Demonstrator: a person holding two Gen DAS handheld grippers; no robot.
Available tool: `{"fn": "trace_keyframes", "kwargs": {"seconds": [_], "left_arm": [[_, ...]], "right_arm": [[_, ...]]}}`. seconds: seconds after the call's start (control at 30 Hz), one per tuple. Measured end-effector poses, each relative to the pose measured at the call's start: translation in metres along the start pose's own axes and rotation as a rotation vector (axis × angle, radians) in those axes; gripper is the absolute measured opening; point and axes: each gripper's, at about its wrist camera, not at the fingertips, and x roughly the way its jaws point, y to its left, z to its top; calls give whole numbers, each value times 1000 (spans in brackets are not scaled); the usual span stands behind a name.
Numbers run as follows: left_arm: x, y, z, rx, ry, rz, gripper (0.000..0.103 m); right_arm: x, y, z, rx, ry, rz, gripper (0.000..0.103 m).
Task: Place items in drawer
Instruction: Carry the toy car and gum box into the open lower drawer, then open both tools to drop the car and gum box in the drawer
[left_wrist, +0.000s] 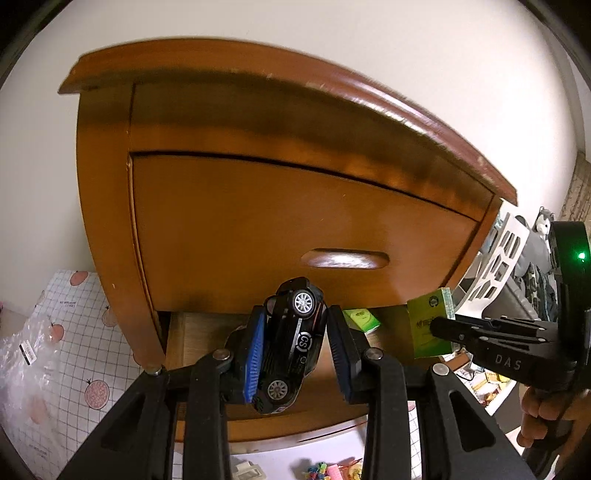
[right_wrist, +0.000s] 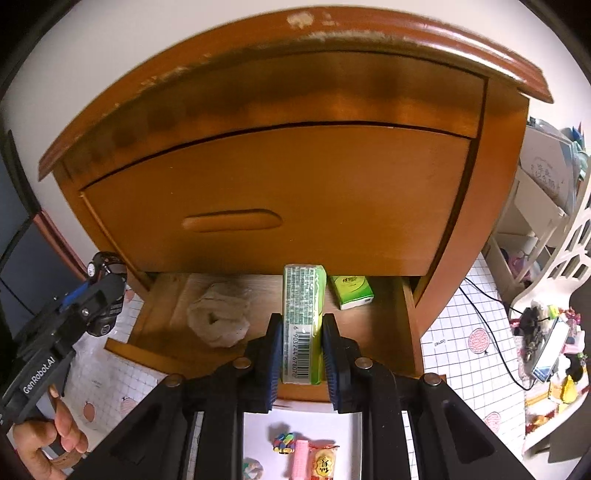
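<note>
**Operator:** Closest to my left camera is the black toy car (left_wrist: 291, 343), clamped between the blue pads of the left hand-held gripper (left_wrist: 295, 349). It sits nose up and tilted. On the right side, the right hand-held gripper (right_wrist: 300, 341) is closed on a green tissue pack (right_wrist: 303, 325), which stands on its narrow edge between the jaws.

**Assistant:** And where is the drawer?

**Operator:** The lower drawer (right_wrist: 410, 325) of the wooden cabinet (right_wrist: 295, 177) is pulled open, directly under both tools. Inside I see a second green pack (right_wrist: 351, 291) at the back right and a crumpled white bag (right_wrist: 218, 317) on the left. Both my items hang above the opening, not yet inside.

**Assistant:** What worries you from here?

**Operator:** Three things, I think. The car is held crooked, so it can twist out of the pads and fall on the drawer's front edge or on the floor. The closed upper drawer front (right_wrist: 280, 199) overhangs the opening, so a lifted item can knock against it. Also the two tools are near each other; if I lower them together, they may collide, and the pack may land on the bag and not lie flat.
</note>
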Motion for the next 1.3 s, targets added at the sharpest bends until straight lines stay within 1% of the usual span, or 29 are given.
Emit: {"fn": "trace_keyframes", "kwargs": {"seconds": [0.23, 0.33, 0.53, 0.67, 0.7, 0.77, 0.83, 0.87, 0.9, 1.0, 1.03, 1.07, 1.13, 1.17, 1.2, 1.23, 1.3], "left_arm": [[17, 0, 0, -1, 36, 10, 35], [21, -2, -1, -1, 42, 11, 39], [23, -2, -2, -8, 46, 12, 48], [24, 1, -5, -20, 52, 18, 60], [26, 2, -6, -24, 54, 22, 63], [28, 4, -8, -30, 62, 34, 67], [30, 6, -9, -33, 67, 54, 69], [33, 5, -9, -33, 71, 63, 74], [34, 6, -10, -34, 76, 71, 78], [38, 8, -13, -39, 81, 91, 82], [39, 8, -14, -38, 84, 96, 84], [39, 9, -15, -37, 87, 103, 86], [37, 13, -16, -35, 83, 115, 86], [37, 14, -17, -33, 81, 122, 89], [38, 15, -19, -32, 78, 130, 95], [38, 15, -19, -33, 71, 132, 97], [38, 16, -20, -37, 59, 137, 97]], "right_arm": [[15, 3, 0, -9, 32, -18, 22], [20, 5, 1, -16, 43, -13, 25], [23, 6, -1, -11, 57, -11, 25], [26, 7, -4, -21, 67, -25, 28], [27, 6, -5, -18, 69, -25, 31], [28, 6, -6, -14, 73, -25, 39], [29, 7, -8, -15, 76, -26, 53], [30, 7, -9, -18, 78, -27, 56], [31, 7, -10, -20, 78, -26, 62], [34, 7, -12, -25, 82, -27, 68], [36, 7, -13, -24, 85, -29, 72], [37, 7, -14, -23, 89, -31, 73], [40, 7, -16, -24, 98, -32, 77], [40, 7, -17, -27, 100, -33, 78], [41, 8, -18, -34, 101, -35, 82], [42, 8, -19, -37, 101, -37, 86], [42, 8, -20, -35, 99, -41, 91]]}}
